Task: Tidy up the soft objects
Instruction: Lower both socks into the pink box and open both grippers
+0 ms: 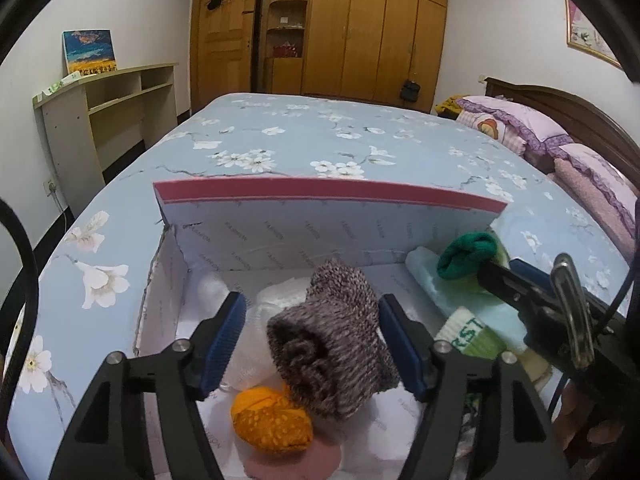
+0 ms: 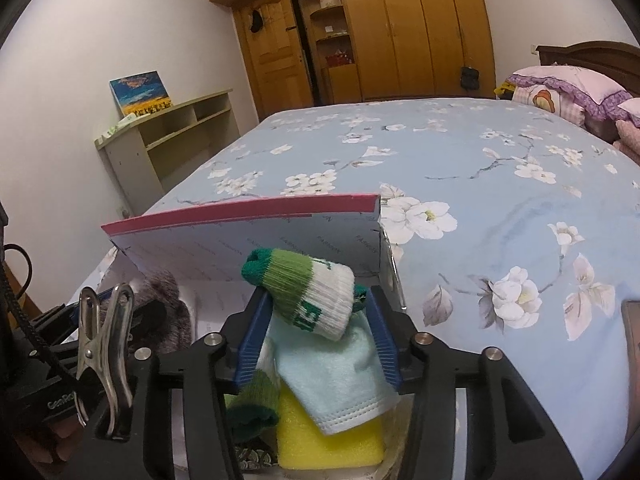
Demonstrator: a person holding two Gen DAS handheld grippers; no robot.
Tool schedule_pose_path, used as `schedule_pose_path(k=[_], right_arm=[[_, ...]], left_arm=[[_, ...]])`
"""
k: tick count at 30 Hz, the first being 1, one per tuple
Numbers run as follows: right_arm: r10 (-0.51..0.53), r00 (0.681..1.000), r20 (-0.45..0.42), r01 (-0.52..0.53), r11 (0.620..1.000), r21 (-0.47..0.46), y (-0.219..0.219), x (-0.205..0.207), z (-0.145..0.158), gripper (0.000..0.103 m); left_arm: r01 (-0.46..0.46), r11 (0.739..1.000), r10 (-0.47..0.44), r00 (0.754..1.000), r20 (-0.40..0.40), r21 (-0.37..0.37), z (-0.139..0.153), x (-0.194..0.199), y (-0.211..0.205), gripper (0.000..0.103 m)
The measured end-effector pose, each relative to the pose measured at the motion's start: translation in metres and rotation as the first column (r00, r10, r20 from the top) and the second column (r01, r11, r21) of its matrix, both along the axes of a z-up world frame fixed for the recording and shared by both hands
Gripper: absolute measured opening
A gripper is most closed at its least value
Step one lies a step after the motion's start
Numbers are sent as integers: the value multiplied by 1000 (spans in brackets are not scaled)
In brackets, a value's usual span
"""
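Note:
An open white box (image 1: 280,236) with a pink-edged lid stands on the bed. My left gripper (image 1: 312,340) is shut on a rolled grey-brown knit sock (image 1: 332,344) and holds it over the box. Under it lie an orange sock ball (image 1: 272,420) and white soft things (image 1: 244,364). My right gripper (image 2: 316,320) is shut on a rolled green and white sock (image 2: 312,296), held above a light blue towel (image 2: 336,380), a yellow sponge (image 2: 328,448) and another green sock (image 2: 252,404). The grey sock also shows in the right wrist view (image 2: 164,308).
The box sits on a blue floral bedspread (image 1: 320,140). Pink pillows (image 1: 516,124) lie at the headboard on the right. A beige shelf unit (image 1: 104,108) stands by the left wall. A wooden wardrobe (image 1: 360,28) fills the far wall.

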State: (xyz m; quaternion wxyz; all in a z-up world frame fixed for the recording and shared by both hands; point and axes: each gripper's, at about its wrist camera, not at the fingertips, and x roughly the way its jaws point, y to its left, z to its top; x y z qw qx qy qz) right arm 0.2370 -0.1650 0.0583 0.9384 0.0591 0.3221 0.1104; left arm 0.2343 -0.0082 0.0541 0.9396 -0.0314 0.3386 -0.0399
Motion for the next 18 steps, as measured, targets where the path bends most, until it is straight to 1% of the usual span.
schedule_pose_path(k=[9, 18], right_arm=[[1, 1000, 30, -1, 1000, 11, -3, -14, 13, 56], [16, 999, 43, -16, 1000, 10, -5, -36, 23, 56]], left_arm=[[16, 1000, -16, 1000, 26, 2, 16, -18, -3, 75], [43, 999, -43, 998, 39, 3, 27, -39, -8, 75]])
